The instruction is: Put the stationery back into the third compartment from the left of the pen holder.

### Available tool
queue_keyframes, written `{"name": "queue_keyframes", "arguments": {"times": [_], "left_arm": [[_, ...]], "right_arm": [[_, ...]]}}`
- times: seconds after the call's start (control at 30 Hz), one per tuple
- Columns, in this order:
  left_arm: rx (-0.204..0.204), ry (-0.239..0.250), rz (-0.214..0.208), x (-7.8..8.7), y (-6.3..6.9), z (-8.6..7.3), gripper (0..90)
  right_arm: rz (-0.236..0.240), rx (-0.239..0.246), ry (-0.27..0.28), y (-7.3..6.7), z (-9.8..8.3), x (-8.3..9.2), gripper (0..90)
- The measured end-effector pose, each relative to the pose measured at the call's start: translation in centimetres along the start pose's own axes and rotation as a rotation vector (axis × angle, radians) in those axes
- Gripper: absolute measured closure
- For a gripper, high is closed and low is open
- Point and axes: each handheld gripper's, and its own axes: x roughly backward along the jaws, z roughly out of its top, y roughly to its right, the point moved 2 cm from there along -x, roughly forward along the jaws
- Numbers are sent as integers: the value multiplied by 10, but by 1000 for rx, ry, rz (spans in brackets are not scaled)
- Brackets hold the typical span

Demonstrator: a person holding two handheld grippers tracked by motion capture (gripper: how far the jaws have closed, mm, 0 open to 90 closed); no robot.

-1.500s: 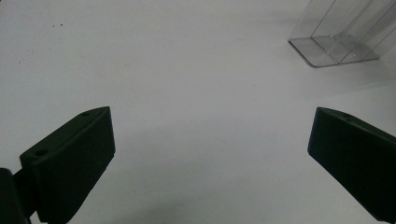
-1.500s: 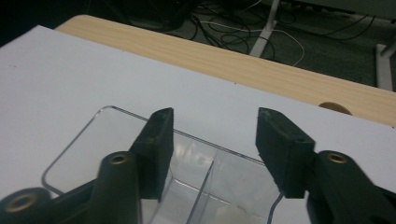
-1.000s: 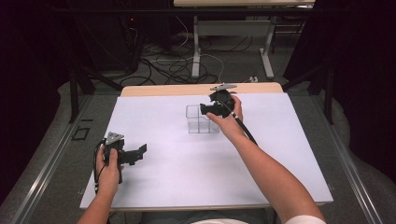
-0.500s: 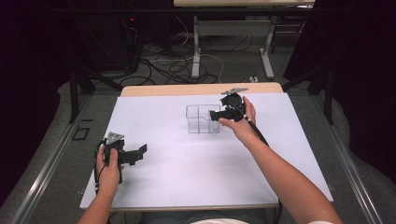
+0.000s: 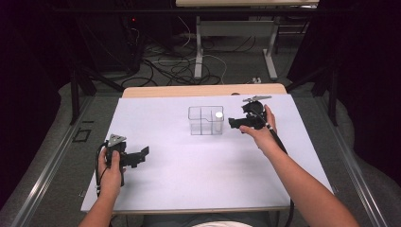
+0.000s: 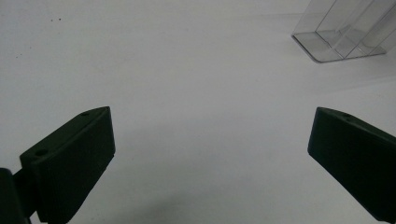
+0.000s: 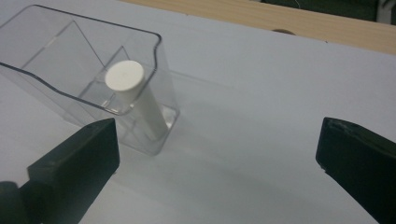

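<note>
Moved: right gripper (image 5: 235, 124) has drawn back to the right of the bin (image 5: 206, 120) since a second ago, when it was over the bin's right side; it is now just beside the right wall, apart from it.
Unmoved: left gripper (image 5: 142, 155) and left hand (image 5: 111, 165) sit where they were, near the table's (image 5: 189, 179) front left.
Bin: clear plastic, with dividers, open top, upright on the white table top, toward the far middle.
Cylinder: a white cylinder (image 7: 135, 100) stands in the bin's right-hand compartment as the high view shows it, leaning a little, flat top near the rim; in the high view it shows as a white spot (image 5: 218, 114) at the far right corner.
Right gripper: held by the right hand (image 5: 257, 131), pointing left at the bin; its own view shows the two black jaws wide apart, nothing between them, the bin at upper left beyond the left jaw.
Left gripper: jaws wide apart over bare white surface, nothing held; a corner of the bin (image 6: 343, 35) shows at upper right of its view, well apart from the jaws.
Table: white sheet over a wooden top, the wood strip (image 5: 203, 90) showing along the far edge.
Floor: cables (image 5: 179, 66) and table legs (image 5: 198, 47) lie beyond the far edge, in dim light.
</note>
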Motion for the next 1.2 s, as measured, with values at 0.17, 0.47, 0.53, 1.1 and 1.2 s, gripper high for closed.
{"name": "queue_keyframes", "arguments": {"times": [0.17,0.47,0.53,1.1,1.2], "left_arm": [[3,-1,2,0,0,0,9],[2,-4,6,0,2,0,9],[2,-4,7,0,2,-1,9],[-9,-11,8,-1,2,0,11],[-7,-12,8,-2,2,0,11]], "right_arm": [[-3,-61,-14,17,-18,8,0],[-60,-75,-68,44,-54,19,0],[-59,-72,-78,49,-61,21,0],[-33,-151,-84,76,-97,19,0],[-32,-142,-73,77,-98,19,0]]}}
